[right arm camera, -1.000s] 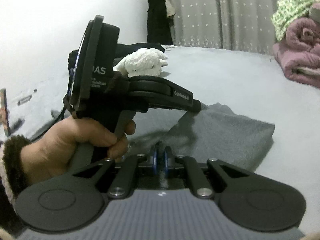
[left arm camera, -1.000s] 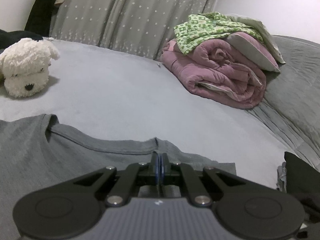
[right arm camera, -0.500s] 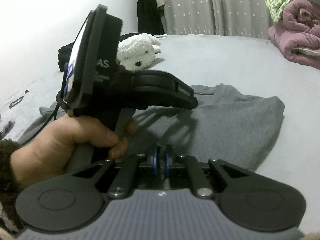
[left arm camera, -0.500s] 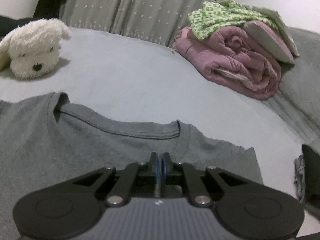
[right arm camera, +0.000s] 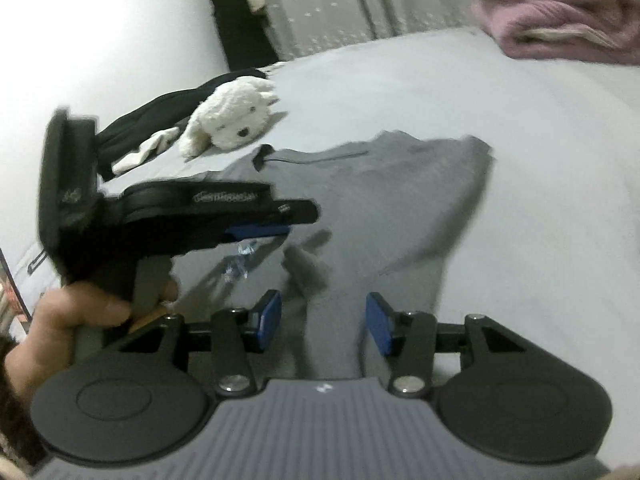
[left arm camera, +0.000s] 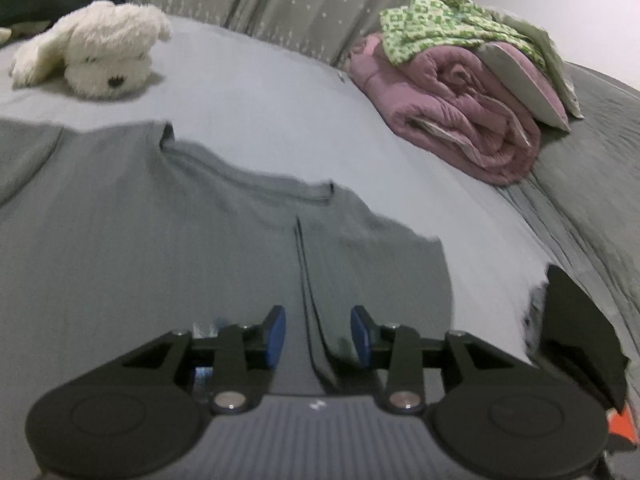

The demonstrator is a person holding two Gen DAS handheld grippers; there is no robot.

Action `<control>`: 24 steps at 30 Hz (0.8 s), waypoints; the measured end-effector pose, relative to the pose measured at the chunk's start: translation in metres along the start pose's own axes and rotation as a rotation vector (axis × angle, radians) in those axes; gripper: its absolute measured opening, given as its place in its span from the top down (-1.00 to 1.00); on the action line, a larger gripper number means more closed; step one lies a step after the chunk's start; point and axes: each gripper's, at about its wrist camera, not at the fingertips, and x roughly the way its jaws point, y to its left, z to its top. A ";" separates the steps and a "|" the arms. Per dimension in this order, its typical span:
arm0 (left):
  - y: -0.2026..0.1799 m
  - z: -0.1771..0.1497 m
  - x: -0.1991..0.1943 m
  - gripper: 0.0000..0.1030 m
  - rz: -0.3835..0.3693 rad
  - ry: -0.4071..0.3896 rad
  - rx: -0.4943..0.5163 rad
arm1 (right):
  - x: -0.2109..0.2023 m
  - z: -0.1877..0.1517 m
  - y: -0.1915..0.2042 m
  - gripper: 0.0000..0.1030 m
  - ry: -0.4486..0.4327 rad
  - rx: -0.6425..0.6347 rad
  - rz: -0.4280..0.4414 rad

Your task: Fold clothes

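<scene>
Grippers number two: left gripper (left arm camera: 318,336) and right gripper (right arm camera: 323,323), both spread, jaws just opening, pinching nothing. One grey T-shirt (left arm camera: 160,240) lies flat on the bed (left arm camera: 248,92), creased lengthwise. One plush dog (left arm camera: 100,56) sits beyond.

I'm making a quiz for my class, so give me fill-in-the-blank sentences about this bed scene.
1. The T-shirt on the bed is ____ in colour.
2. The plush dog is ____.
3. The green cloth lies on a ____ quilt.

Missing words: grey; white; pink
</scene>
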 end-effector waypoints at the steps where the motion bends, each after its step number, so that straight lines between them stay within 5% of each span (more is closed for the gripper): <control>1: -0.001 -0.005 -0.005 0.33 -0.009 0.011 0.002 | -0.007 -0.003 -0.001 0.00 0.002 0.015 -0.005; 12: -0.023 -0.060 -0.046 0.48 -0.098 0.094 0.080 | -0.071 -0.044 0.016 0.16 0.025 0.051 -0.037; 24: -0.043 -0.129 -0.095 0.66 -0.147 0.062 0.231 | -0.134 -0.109 0.055 0.25 0.061 -0.073 -0.135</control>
